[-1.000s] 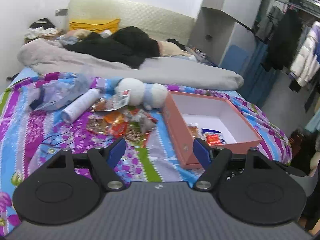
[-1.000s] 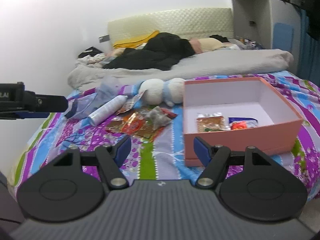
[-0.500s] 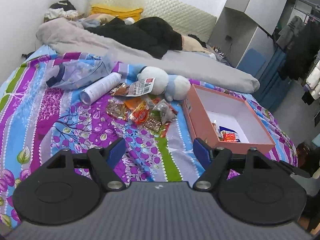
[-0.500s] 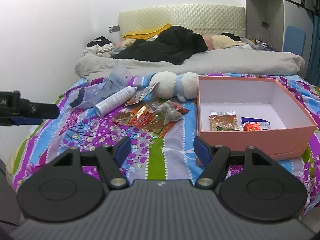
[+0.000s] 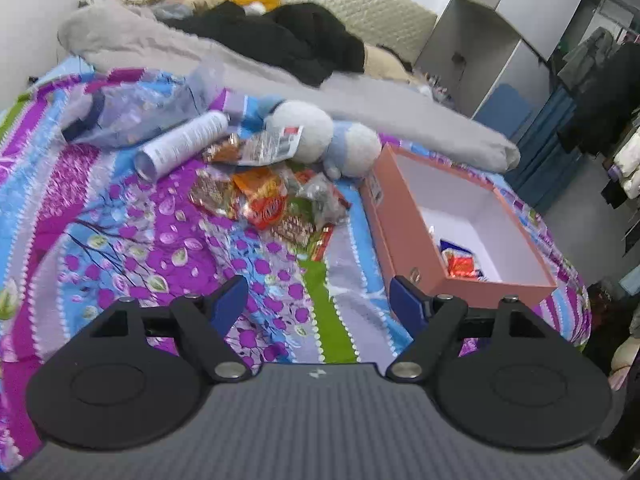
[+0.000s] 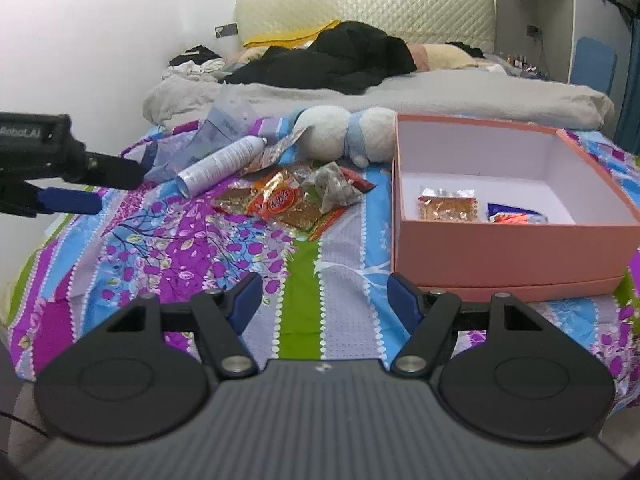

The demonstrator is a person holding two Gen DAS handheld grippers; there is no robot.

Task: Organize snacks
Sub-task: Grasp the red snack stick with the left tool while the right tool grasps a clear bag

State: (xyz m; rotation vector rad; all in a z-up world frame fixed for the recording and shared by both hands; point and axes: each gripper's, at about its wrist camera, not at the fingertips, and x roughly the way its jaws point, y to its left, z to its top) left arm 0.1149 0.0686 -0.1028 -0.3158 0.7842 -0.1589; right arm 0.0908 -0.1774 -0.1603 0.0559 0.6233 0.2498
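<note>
While both grippers hang empty, left gripper jaws having just widened, right gripper spread, the snack packets lie heaped mid-frame, left of the pink box. Risk: overlapping crinkly wrappers; one pinch may drag several or slip.

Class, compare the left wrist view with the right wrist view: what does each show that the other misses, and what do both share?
Only the left wrist view shows the hanging clothes. Only the right wrist view shows the left gripper from the side and the gold packet in the box. Both show the pink box, snack pile, white can and stuffed toy.
</note>
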